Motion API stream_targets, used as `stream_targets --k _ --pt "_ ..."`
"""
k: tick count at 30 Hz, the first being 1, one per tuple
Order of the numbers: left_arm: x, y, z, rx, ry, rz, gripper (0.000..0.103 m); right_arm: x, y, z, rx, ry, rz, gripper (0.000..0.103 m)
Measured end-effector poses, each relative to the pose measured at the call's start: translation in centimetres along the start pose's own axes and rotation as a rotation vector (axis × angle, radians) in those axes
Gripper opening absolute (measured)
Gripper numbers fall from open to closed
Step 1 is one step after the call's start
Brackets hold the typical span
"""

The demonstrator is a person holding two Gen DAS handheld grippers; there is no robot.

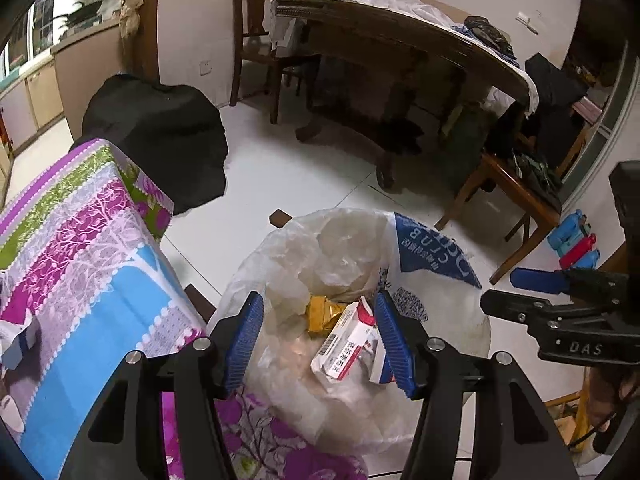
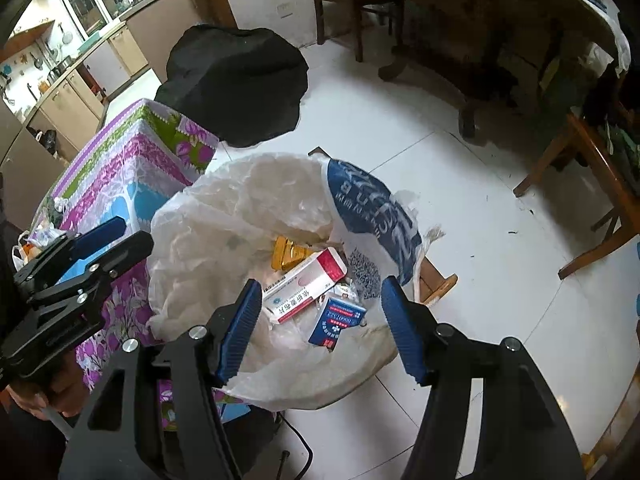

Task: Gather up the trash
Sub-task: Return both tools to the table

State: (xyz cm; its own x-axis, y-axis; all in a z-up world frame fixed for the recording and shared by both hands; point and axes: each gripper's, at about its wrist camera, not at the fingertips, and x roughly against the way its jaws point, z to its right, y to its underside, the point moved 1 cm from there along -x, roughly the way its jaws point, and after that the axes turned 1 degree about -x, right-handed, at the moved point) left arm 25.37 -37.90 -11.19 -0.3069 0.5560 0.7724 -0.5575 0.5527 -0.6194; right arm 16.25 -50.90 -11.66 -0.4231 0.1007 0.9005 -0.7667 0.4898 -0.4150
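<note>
Trash [image 1: 344, 336] already inside the white plastic bag [image 1: 304, 248]: a red-and-white carton [image 1: 348, 344] and a yellow packet [image 1: 322, 312], lying low in the bag's open mouth, just off the near corner of the table with the floral cloth [image 1: 92, 264]. Left gripper [image 1: 320, 340] poised over that mouth, jaws parted to a middling gap, nothing pinched between the blue pads [image 1: 244, 344]; carton seen through the gap but lying down in the bag, not gripped. Right gripper [image 1: 532, 292] at the right edge of this view, side-on, beyond the bag's rim; jaw gap unreadable from here. White scraps [image 1: 16, 344] on the table's left edge, probably still to be collected.

From the right wrist: right gripper [image 2: 320, 324] hanging above the same bag [image 2: 224, 216], jaws apart at a moderate width, empty. Below, in the bag's hollow, the red-and-white carton [image 2: 304, 284], a blue-and-white box [image 2: 338, 322] touching its lower end, and the yellow packet [image 2: 288, 254] tucked behind. Left gripper [image 2: 104, 244] at the left, over the table's edge beside the bag, holding nothing visible. More litter [image 2: 44, 236] at the table's far left edge, too small to identify.

Judged from this: several pieces dropped in, both grippers free, a few bits on the cloth left to fetch.
</note>
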Motion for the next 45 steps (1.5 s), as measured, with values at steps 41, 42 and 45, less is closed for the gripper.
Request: stream_targets --k 41,42,45 --pt "16.8 6.8 -39.5 0.543 -0.559 0.094 0.08 1.3 14.7 -23.3 0.292 -0.116 0.287 0.067" --pt "15.5 6.7 -40.8 0.559 -0.587 0.054 0.08 1.1 15.0 -23.3 0.292 -0.114 0.275 0.067" --pt "13.0 8.6 -40.7 0.588 -0.48 -0.036 0.076 0.6 15.4 -23.3 0.29 -0.101 0.256 0.067"
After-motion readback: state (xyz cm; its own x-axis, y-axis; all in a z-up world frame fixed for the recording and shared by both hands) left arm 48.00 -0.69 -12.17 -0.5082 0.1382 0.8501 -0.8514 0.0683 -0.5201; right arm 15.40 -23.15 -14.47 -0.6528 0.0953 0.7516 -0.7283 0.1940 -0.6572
